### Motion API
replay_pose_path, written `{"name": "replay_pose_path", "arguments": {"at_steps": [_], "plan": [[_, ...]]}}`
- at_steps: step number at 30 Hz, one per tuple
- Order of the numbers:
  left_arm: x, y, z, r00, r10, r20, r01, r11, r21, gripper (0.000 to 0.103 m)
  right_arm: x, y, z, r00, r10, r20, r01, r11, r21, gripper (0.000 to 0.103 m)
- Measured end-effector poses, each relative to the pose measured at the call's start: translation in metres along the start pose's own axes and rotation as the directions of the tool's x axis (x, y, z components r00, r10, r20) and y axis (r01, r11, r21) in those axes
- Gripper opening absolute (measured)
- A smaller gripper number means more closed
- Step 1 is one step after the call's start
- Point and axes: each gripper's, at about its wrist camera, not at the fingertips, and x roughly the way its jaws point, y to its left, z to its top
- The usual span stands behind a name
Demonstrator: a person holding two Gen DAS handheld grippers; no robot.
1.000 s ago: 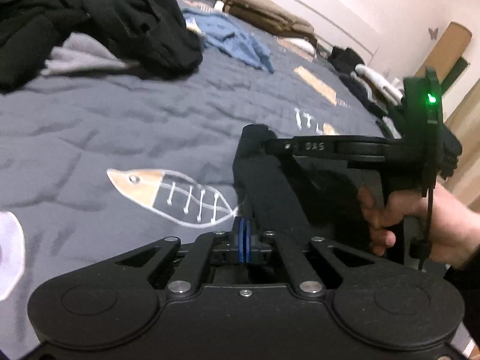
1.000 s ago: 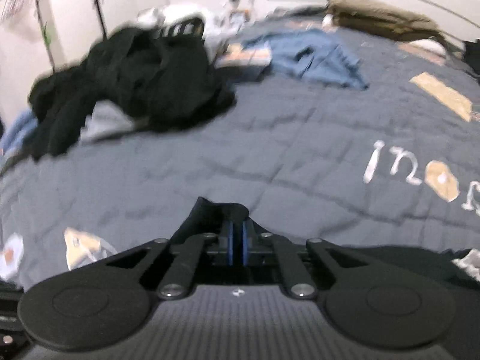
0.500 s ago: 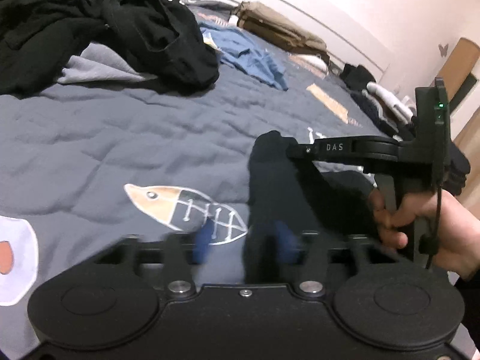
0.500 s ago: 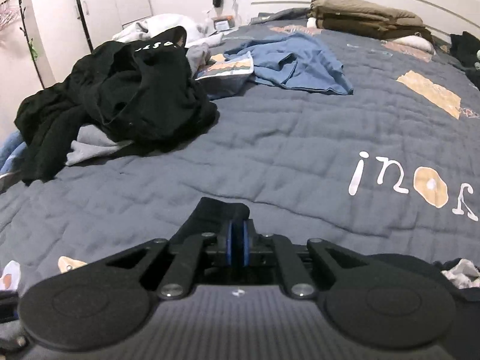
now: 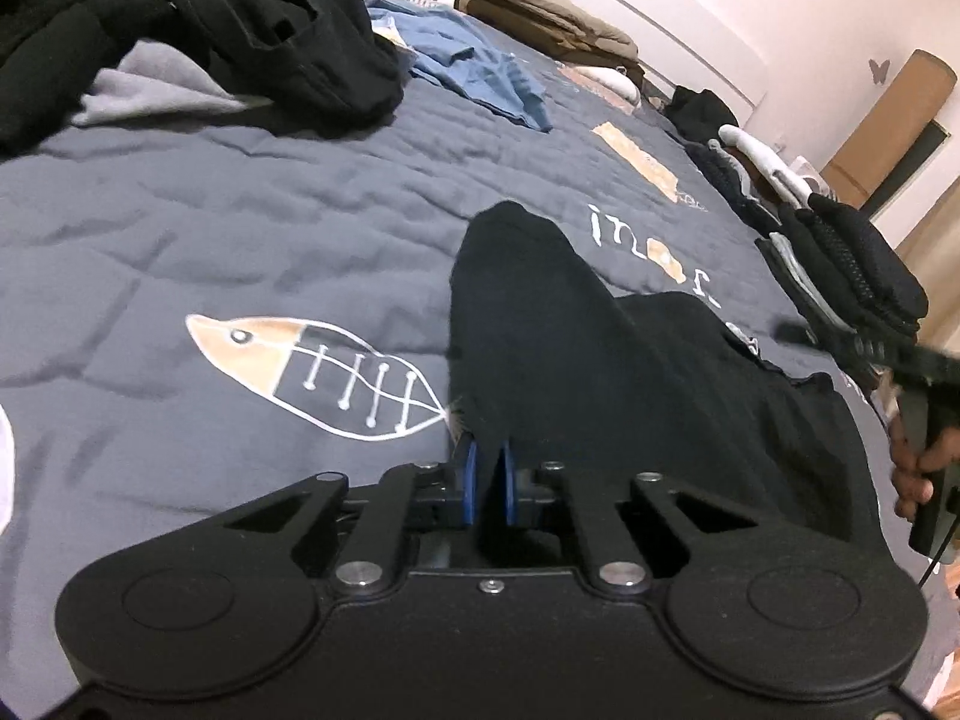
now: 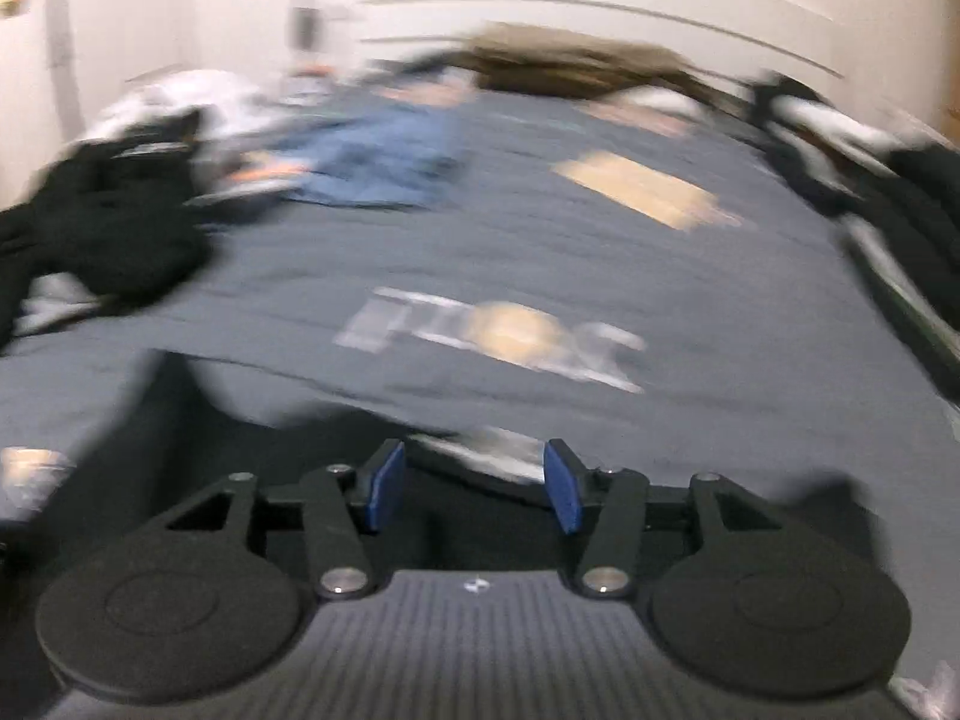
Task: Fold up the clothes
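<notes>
Closing on a fold of the black garment (image 5: 540, 324), the left hand-held gripper (image 5: 487, 483) is seen with cloth pinched between its blue pads. The garment is spread on the grey bed quilt (image 5: 240, 228), beside a fish picture (image 5: 312, 372). The right hand-held gripper (image 6: 474, 489) is opening, with nothing clamped between its pads. A heap of dark clothes (image 5: 210, 24) is piled farther back on the bed.

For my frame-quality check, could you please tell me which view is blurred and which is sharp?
Right wrist view: heavily motion-smeared across the quilt, though its own tongs stay crisp. Left wrist view: sharp on the black garment; fisheye bending throughout.
</notes>
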Motion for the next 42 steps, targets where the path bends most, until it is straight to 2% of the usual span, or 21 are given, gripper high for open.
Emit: {"name": "replay_pose_path", "arguments": {"at_steps": [3, 6, 7, 8, 10, 13, 16, 19, 23, 24, 25, 26, 27, 29, 33, 35, 38, 40, 42], "plan": [[-0.003, -0.001, 0.003, 1.0, 0.005, 0.016, -0.005, 1.0, 0.006, 0.01, -0.006, -0.055, -0.014, 0.995, -0.1, -0.003, 0.099, 0.992, 0.076, 0.05], [-0.008, -0.003, 0.008, 0.999, -0.006, 0.035, 0.005, 1.0, 0.01, 0.017, -0.011, -0.102, -0.026, 0.984, -0.175, -0.011, 0.175, 0.976, 0.127, 0.051], [-0.009, -0.005, 0.01, 0.999, -0.017, 0.044, 0.017, 1.0, 0.012, 0.025, -0.014, -0.113, -0.031, 0.983, -0.185, -0.008, 0.184, 0.972, 0.147, 0.051], [-0.012, -0.009, 0.01, 0.997, -0.044, 0.059, 0.043, 0.999, 0.021, 0.036, -0.016, -0.124, -0.036, 0.981, -0.195, -0.005, 0.193, 0.967, 0.169, 0.051], [-0.017, -0.021, 0.01, 0.992, -0.093, 0.09, 0.088, 0.994, 0.058, 0.053, -0.015, -0.141, -0.041, 0.984, -0.18, -0.01, 0.178, 0.963, 0.204, 0.054], [-0.017, -0.04, 0.006, 0.981, -0.158, 0.111, 0.146, 0.983, 0.109, 0.054, -0.006, -0.159, -0.047, 0.989, -0.145, -0.036, 0.149, 0.959, 0.239, 0.055], [-0.011, -0.053, 0.004, 0.975, -0.196, 0.107, 0.183, 0.976, 0.121, 0.054, 0.0, -0.167, -0.047, 0.992, -0.126, -0.023, 0.128, 0.965, 0.231, 0.056], [-0.003, -0.061, 0.001, 0.973, -0.21, 0.092, 0.198, 0.972, 0.127, 0.054, 0.012, -0.172, -0.045, 0.995, -0.092, -0.045, 0.1, 0.965, 0.243, 0.057], [0.007, -0.066, -0.005, 0.978, -0.197, 0.07, 0.185, 0.972, 0.146, 0.054, 0.029, -0.179, -0.046, 0.999, 0.006, -0.052, 0.012, 0.939, 0.343, 0.056], [0.008, -0.066, -0.005, 0.979, -0.19, 0.068, 0.179, 0.973, 0.148, 0.054, 0.033, -0.18, -0.048, 0.998, 0.039, -0.048, -0.018, 0.926, 0.376, 0.049], [0.009, -0.064, -0.005, 0.981, -0.184, 0.068, 0.173, 0.974, 0.146, 0.054, 0.037, -0.181, -0.048, 0.997, 0.055, -0.046, -0.032, 0.915, 0.402, 0.028], [0.009, -0.063, -0.005, 0.981, -0.179, 0.068, 0.168, 0.975, 0.143, 0.054, 0.039, -0.181, -0.048, 0.998, 0.046, -0.043, -0.024, 0.909, 0.416, 0.013], [0.009, -0.062, -0.005, 0.981, -0.179, 0.069, 0.169, 0.976, 0.137, 0.054, 0.039, -0.182, -0.048, 0.998, 0.056, -0.029, -0.038, 0.9, 0.435, 0.006], [0.009, -0.06, -0.005, 0.981, -0.178, 0.076, 0.167, 0.977, 0.132, 0.054, 0.031, -0.186, -0.046, 0.998, 0.06, 0.031, -0.068, 0.877, 0.475, 0.005], [0.009, -0.061, -0.005, 0.981, -0.177, 0.082, 0.164, 0.976, 0.142, 0.054, 0.013, -0.192, -0.036, 0.99, 0.0, 0.143, -0.073, 0.862, 0.501, 0.004], [0.009, -0.062, -0.006, 0.982, -0.17, 0.086, 0.156, 0.976, 0.149, 0.054, 0.011, -0.194, -0.028, 0.986, -0.054, 0.16, -0.033, 0.867, 0.498, 0.004], [0.007, -0.061, -0.005, 0.985, -0.138, 0.103, 0.122, 0.981, 0.153, 0.054, 0.023, -0.198, -0.023, 0.992, -0.073, 0.101, 0.011, 0.859, 0.512, 0.005], [0.005, -0.056, -0.001, 0.987, -0.108, 0.123, 0.09, 0.985, 0.149, 0.056, 0.033, -0.194, -0.021, 0.996, -0.083, 0.041, 0.055, 0.886, 0.461, 0.007], [0.006, -0.049, 0.005, 0.989, -0.08, 0.121, 0.062, 0.987, 0.151, 0.06, 0.041, -0.186, -0.021, 0.998, -0.057, -0.002, 0.053, 0.921, 0.385, 0.007]]}}
